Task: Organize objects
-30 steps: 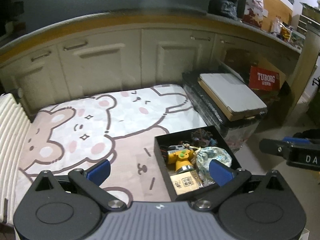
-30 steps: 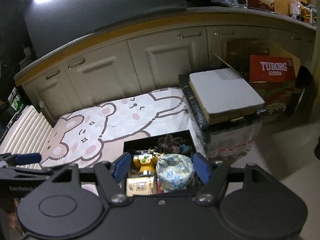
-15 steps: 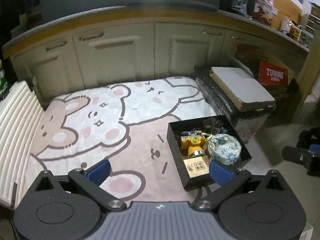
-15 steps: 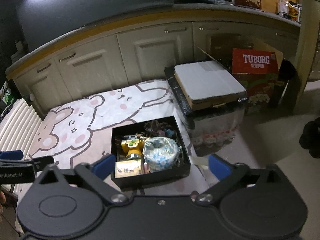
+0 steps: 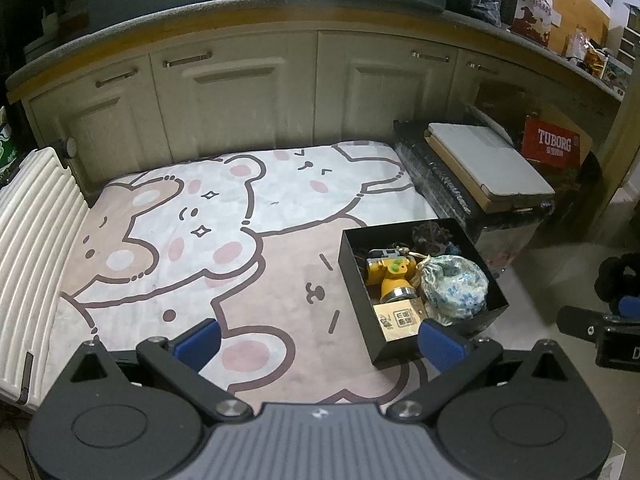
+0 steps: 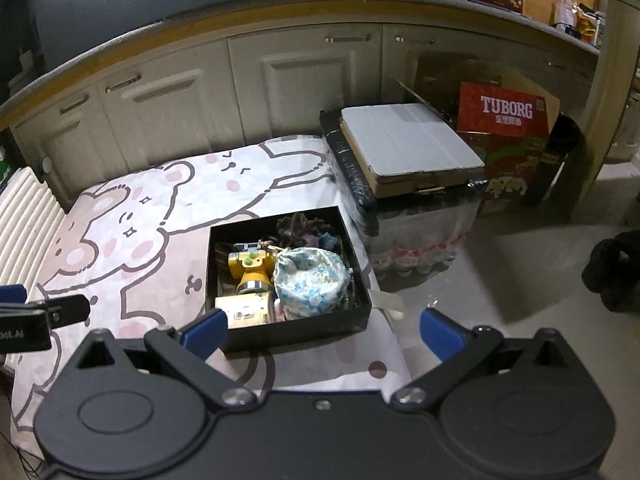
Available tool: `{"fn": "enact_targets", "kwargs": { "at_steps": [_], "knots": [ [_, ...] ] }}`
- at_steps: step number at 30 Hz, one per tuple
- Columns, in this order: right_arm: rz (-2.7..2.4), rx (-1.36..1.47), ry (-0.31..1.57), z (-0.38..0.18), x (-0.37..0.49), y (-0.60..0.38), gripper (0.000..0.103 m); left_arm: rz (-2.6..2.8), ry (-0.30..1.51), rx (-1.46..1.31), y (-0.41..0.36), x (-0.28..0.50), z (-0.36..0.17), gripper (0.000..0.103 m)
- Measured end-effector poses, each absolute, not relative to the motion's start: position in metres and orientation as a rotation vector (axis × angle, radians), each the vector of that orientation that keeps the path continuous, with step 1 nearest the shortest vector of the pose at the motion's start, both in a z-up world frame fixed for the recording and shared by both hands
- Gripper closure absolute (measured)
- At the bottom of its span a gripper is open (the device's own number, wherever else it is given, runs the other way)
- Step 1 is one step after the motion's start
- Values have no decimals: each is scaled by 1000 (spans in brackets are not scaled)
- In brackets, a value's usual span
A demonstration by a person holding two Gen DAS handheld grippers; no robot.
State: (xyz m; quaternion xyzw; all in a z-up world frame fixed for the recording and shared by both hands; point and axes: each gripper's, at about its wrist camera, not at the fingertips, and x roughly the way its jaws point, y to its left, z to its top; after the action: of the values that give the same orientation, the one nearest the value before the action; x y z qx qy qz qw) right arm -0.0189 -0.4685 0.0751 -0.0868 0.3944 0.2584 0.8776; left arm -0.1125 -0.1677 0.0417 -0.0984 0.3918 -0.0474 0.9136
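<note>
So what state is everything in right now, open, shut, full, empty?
Left gripper: open, empty.
Right gripper: open, empty, jaws just widened.
Black rectangular box: lidless, full.
Blue floral cloth pouch: inside the box, mouth gathered.
Yellow toy camera: inside the box.
Cream cabinet doors: shut.

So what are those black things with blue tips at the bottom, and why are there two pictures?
Those are two grabbing tools; a person holds one in each hand. Each tool carries a camera looking along its fingers, so you get one picture per hand. The left gripper and the right gripper are both wide open and hold nothing. Ahead lies a bear blanket. On it sits a black box holding a yellow toy camera, a flowery cloth pouch and other small things.
</note>
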Motion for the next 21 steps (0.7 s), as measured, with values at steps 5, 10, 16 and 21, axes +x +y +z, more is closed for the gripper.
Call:
{"fn": "enact_targets", "kwargs": {
  "at_steps": [5,10,16,21],
  "knots": [
    [531,-190,822,75,-20,-468,0,-87,808,-199,-166,-112,41,0],
    [528,-190,821,75,-20,-469,0,-79,811,-195,-165,-111,41,0],
    [526,-192,821,76,-20,-469,0,-80,811,-185,-166,-112,41,0],
    [527,-192,821,76,-20,-469,0,-74,812,-185,-166,-113,41,0]
  ]
}}
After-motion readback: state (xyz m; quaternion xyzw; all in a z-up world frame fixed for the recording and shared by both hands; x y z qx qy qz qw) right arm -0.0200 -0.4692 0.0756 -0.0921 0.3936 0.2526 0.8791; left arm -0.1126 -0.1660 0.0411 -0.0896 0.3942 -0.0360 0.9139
